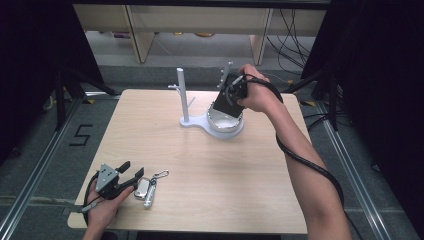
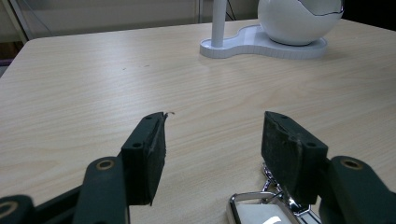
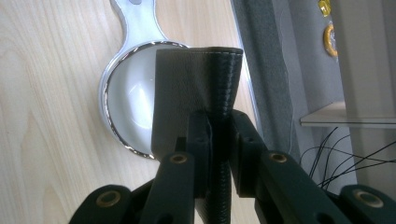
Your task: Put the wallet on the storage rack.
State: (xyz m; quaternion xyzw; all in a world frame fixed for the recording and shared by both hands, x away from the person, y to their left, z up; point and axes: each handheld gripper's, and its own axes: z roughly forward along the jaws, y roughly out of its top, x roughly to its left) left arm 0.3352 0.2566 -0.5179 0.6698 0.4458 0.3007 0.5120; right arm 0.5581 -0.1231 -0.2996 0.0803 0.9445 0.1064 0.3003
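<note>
Pale wood surface: upper right of centre, the right gripper pinches a soft, light leather wallet by its stitched edge above the white bowl. Left gripper spread beside slippery metal keys.

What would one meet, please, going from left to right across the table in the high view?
Left gripper → keychain → white post → bowl → right gripper holding a dark wallet above the bowl.
</note>
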